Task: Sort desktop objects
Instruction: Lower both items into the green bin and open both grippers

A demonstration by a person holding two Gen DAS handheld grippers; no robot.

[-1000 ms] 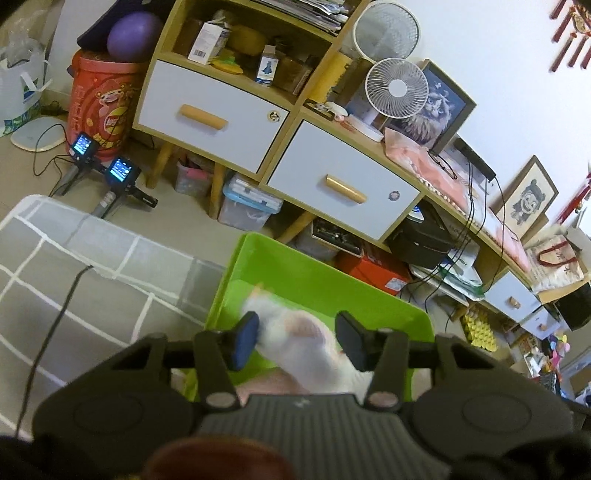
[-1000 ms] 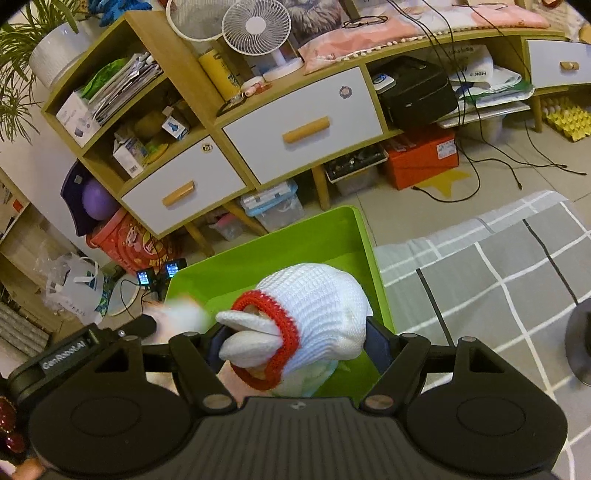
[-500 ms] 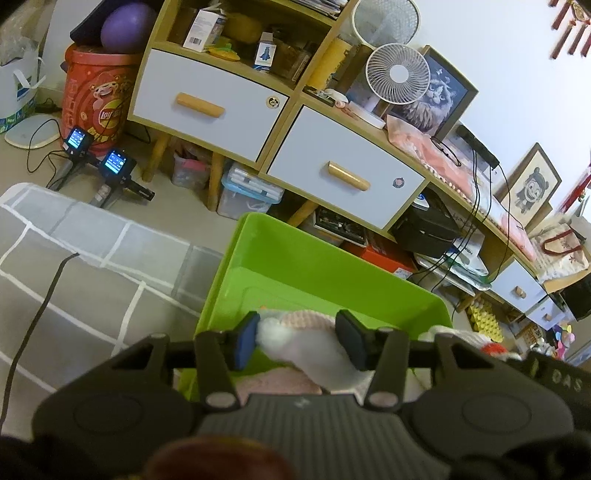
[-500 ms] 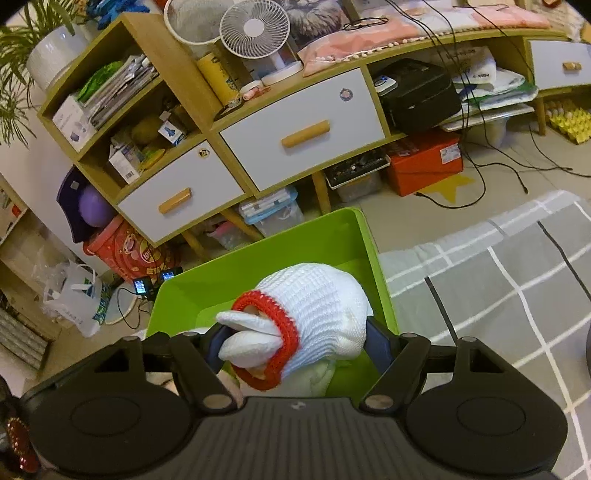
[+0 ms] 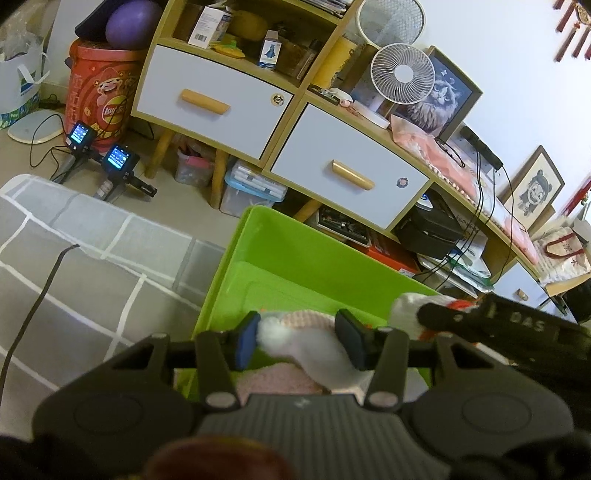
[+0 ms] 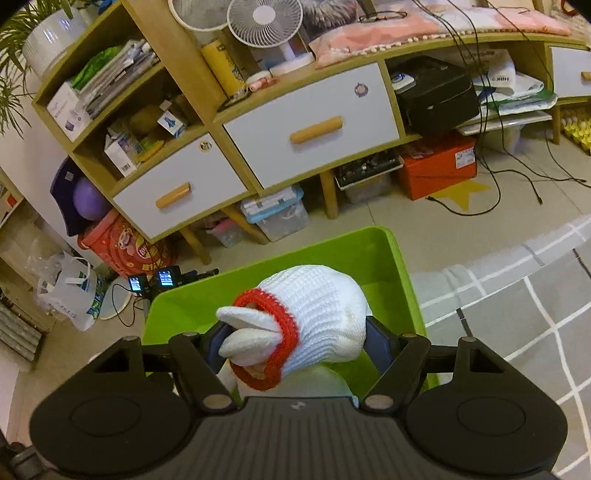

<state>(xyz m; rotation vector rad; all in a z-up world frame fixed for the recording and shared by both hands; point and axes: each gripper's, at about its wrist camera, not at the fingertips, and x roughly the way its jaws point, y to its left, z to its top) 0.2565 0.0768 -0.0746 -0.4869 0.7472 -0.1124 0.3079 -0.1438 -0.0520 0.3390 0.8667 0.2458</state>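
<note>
The left claw (image 5: 299,341) is clamped narrow on a soft white and pale pink knitted piece (image 5: 314,343), whose fluffy white tip presses against the blue pad of the left finger (image 5: 245,341) while the rest sags down between the jaws toward the camera. It hangs over the near end of a bright green rectangular plastic bin (image 5: 258,240), above a pale pink knitted fabric (image 5: 273,380) at the bin's near edge; what that fabric rests on is hidden. To the right in the left wrist view, the black body of the other tool (image 5: 517,328) reaches in over the same bin, with a bit of white and red knit showing at its tip. The right claw (image 6: 295,341) stands at a middling width, gripping a rolled-up white knitted work glove with a red cuff (image 6: 310,317); the bundle fills the gap from pad to pad, and white glove fingers poke out through the red cuff ring on the left. This bundle too is held above the green bin (image 6: 400,273), near its right wall. The bin sits beside a grey cloth with a white grid pattern (image 6: 517,302). Beyond stands a wooden cabinet with white drawers (image 6: 310,122), a white desk fan (image 6: 264,18) on top.
</note>
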